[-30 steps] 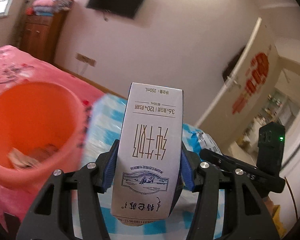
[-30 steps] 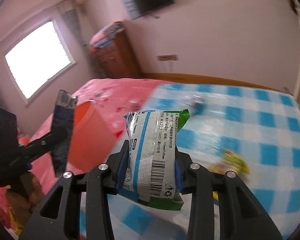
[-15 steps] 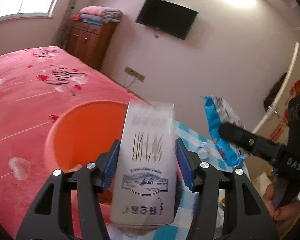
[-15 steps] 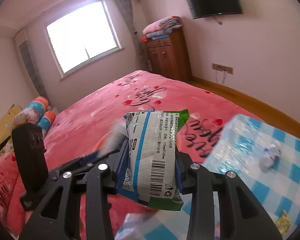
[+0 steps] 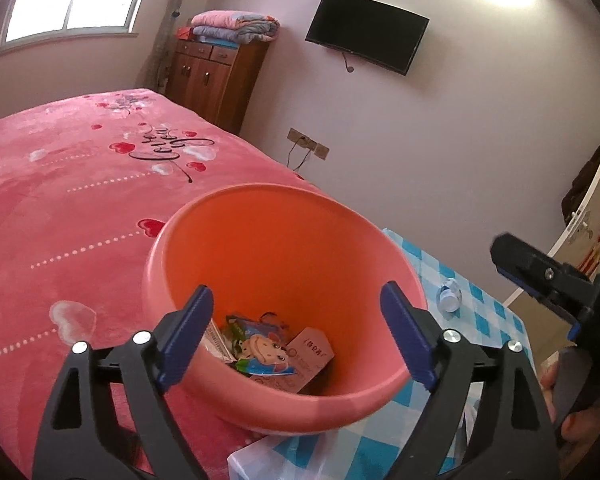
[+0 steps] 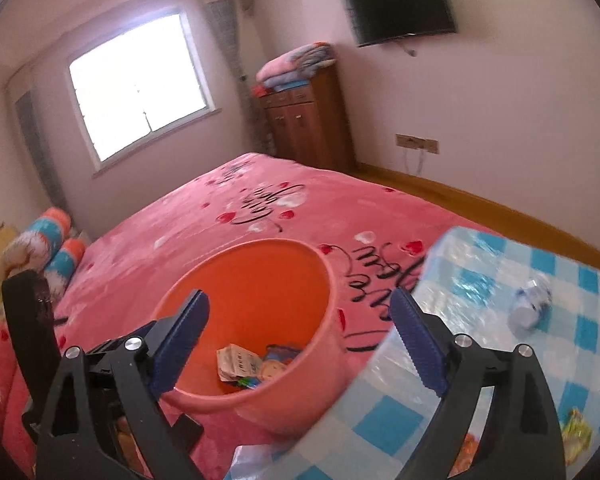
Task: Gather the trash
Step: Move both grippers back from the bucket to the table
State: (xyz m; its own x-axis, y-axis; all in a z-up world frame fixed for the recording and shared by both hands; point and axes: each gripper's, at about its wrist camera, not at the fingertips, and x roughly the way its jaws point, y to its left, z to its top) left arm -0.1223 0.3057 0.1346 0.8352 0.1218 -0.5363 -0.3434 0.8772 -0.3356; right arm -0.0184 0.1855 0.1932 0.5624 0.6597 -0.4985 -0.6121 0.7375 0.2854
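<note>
1. Orange plastic bucket [image 5: 284, 248] sits on the pink bed, already holding wrappers [image 5: 260, 350].
2. Our left gripper [image 5: 296, 332] and right gripper [image 6: 300, 334], jaws just opened wide and empty, hover over it for dropping.
3. A crumpled bottle [image 6: 530, 306] remains on the checked cloth [image 6: 560, 360].

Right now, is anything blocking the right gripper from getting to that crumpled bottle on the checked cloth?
Nothing visible does. The right gripper hangs open and empty over the orange bucket, and the crumpled bottle lies alone on the blue checked cloth, with only bare cloth showing between them.
</note>
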